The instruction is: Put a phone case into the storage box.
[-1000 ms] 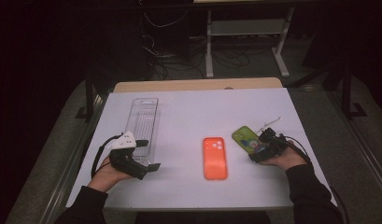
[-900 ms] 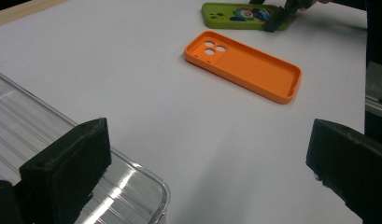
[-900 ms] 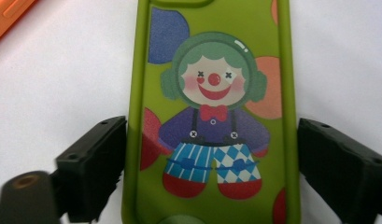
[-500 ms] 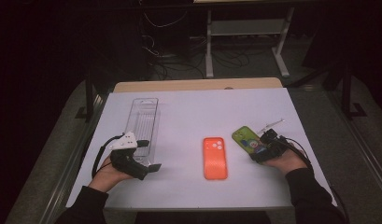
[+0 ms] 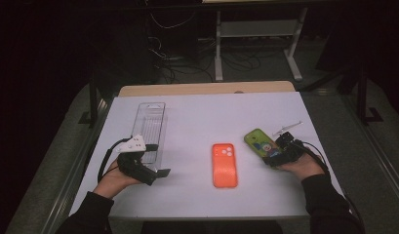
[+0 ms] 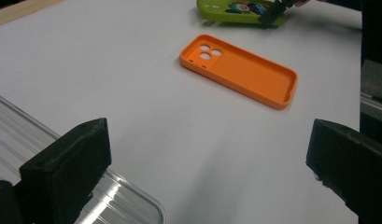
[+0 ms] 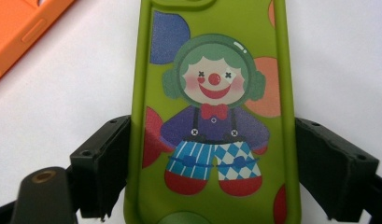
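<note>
The right gripper (image 7: 212,163) sits low in its own view with the green clown phone case (image 7: 212,107) running up between its two black jaws; the jaws stand on either side of the case's long edges, the left one touching or all but touching, the right one just beside, so I judge it to be closing on the case rather than firmly clamped, and I cannot tell for sure that it has a hold. In the high view that same right gripper (image 5: 280,151) lies at the right of the frame, its tips over the lower end of the green case (image 5: 258,141), which rests flat on the white table (image 5: 197,117). Out from there, toward the middle of the frame, the orange phone case (image 5: 224,165) lies flat and untouched, camera cut-outs at its upper end. At the left of the frame the left gripper (image 5: 155,171) rests on the table with its jaws spread wide and nothing between them; its own view looks across bare tabletop at the orange case (image 6: 240,70), with the clear plastic tray (image 6: 62,186) at the lower left corner. In the high view that clear tray (image 5: 149,129) stands empty just above the left hand. As I read it, the work is only beginning: the green case is being taken up, nothing has gone into the tray, and both cases are left to move.
</note>
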